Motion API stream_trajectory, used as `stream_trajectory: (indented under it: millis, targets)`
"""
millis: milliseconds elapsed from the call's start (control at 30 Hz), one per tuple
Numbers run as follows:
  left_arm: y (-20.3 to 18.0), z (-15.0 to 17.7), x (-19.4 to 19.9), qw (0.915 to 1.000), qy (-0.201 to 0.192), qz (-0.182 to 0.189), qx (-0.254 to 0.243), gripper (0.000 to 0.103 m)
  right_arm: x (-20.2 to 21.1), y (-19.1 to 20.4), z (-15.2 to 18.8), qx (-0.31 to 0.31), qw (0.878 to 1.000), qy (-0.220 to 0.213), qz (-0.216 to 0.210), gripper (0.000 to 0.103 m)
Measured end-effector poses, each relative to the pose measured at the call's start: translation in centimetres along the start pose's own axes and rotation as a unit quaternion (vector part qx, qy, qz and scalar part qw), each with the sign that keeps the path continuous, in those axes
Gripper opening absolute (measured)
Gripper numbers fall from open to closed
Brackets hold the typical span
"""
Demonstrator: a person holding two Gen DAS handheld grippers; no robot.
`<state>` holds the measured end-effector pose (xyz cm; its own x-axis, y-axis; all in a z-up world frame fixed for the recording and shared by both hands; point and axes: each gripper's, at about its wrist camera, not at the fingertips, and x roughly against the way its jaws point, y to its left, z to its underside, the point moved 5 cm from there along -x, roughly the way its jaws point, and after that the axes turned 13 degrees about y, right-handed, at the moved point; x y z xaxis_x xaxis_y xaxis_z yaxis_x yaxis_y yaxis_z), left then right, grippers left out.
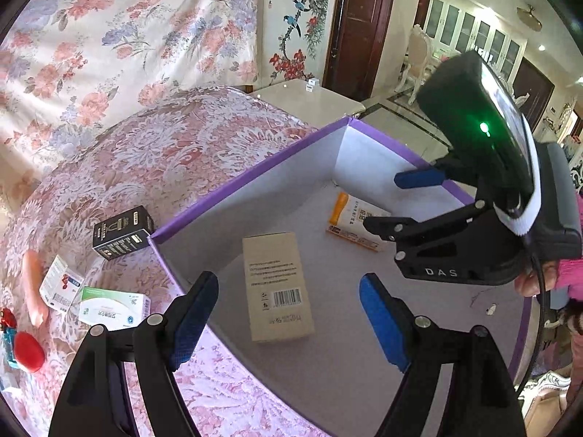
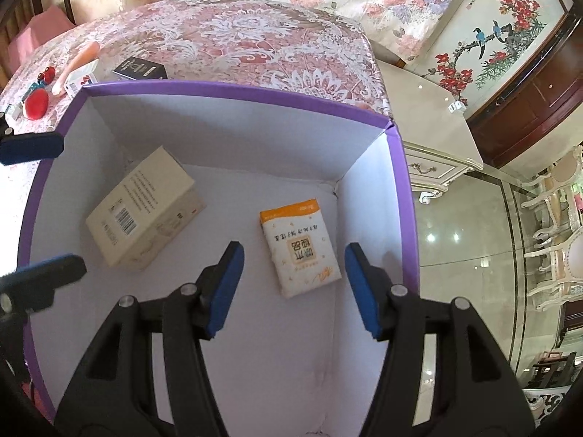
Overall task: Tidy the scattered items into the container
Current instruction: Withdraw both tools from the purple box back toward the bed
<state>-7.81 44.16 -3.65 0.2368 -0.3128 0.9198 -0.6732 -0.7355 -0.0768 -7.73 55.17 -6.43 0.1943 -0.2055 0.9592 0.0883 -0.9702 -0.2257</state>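
A purple-rimmed box point(image 1: 251, 176) point(image 2: 233, 89) with a white inside stands on the floral table. In it lie a beige carton point(image 1: 278, 286) point(image 2: 144, 209) and an orange-and-white tissue pack point(image 1: 355, 220) point(image 2: 300, 245). My left gripper point(image 1: 288, 313) is open and empty, above the box's left wall and the beige carton. My right gripper point(image 2: 293, 287) is open and empty, over the tissue pack; it also shows in the left wrist view point(image 1: 397, 200). Outside the box lie a black carton point(image 1: 122, 231) point(image 2: 140, 69), two medicine boxes point(image 1: 60, 284) point(image 1: 114, 307), a pink sausage point(image 1: 32, 287) and a red disc point(image 1: 29, 351) point(image 2: 35, 105).
A small red-and-teal toy point(image 1: 8, 331) lies at the table's left edge. A cream side cabinet point(image 2: 433, 138) stands beyond the box's far corner. A glossy tiled floor point(image 2: 470, 240) and white chairs point(image 2: 561, 240) lie to the right.
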Motion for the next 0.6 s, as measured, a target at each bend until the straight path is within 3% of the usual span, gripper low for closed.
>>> stream_trajectory:
  millis: [467,600]
  targets:
    - [0.2,1.3,1.7,0.9994,-0.020,0.028,0.006,0.085,1.7,0.3,1.5,-0.016,1.000,-0.007,0.005,0.067]
    - [0.5,1.6,2.5,0.9989,-0.029,0.035,0.010,0.093,2.5,0.7,1.9,-0.021,1.000,-0.016,0.002,0.071]
